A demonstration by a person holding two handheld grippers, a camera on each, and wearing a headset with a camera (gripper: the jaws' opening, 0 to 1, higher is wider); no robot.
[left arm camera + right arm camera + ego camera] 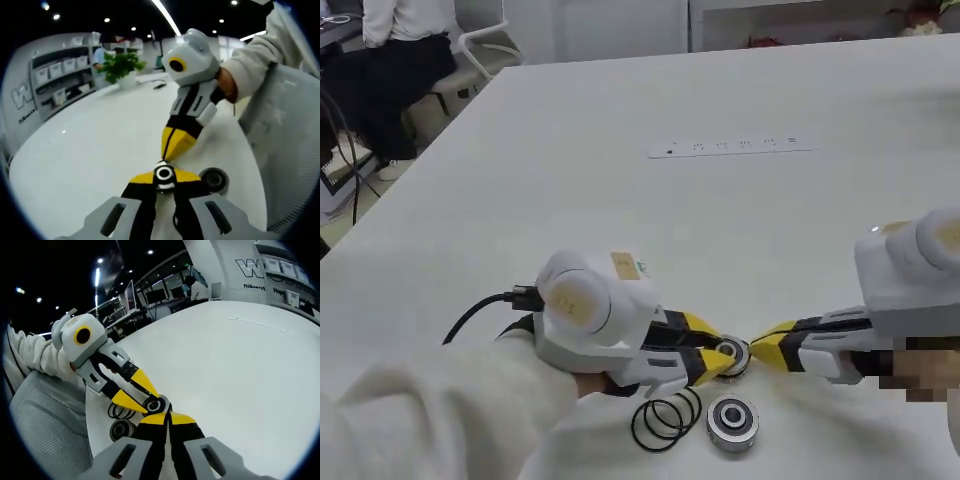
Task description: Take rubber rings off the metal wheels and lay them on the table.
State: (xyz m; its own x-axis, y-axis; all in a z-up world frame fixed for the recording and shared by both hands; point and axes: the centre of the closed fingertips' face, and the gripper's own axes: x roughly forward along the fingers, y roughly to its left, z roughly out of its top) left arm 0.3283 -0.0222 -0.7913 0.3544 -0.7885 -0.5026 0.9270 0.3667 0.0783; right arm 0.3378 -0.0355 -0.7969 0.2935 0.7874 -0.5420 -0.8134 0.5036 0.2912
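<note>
- Nearby, at the worktop's [620, 180] close edge, three or so loose rubber rings [665, 420] lie overlapping. Just beside them, on their right, a second metal wheel [732, 421] lies flat.
- Just beyond these, the left gripper [718, 358] is clamped on the held wheel [732, 353], which sits between its yellow tips. In the left gripper view the wheel's hub faces back along the jaws.
- The right gripper [772, 347] meets that wheel from the opposite side, tip to tip with the left one. Its jaws are pressed together at the wheel's rim. Whether rubber is pinched between them is too small to tell.
- The coming move seems to turn on that line. The wheel lies straight ahead of the right gripper and touches its tips, so a ring would probably peel off towards the person's right while the left gripper braces.
- The laid-off rings are closer to the left gripper, just below it.
- Far across the worktop lies a white power strip [732, 147].
</note>
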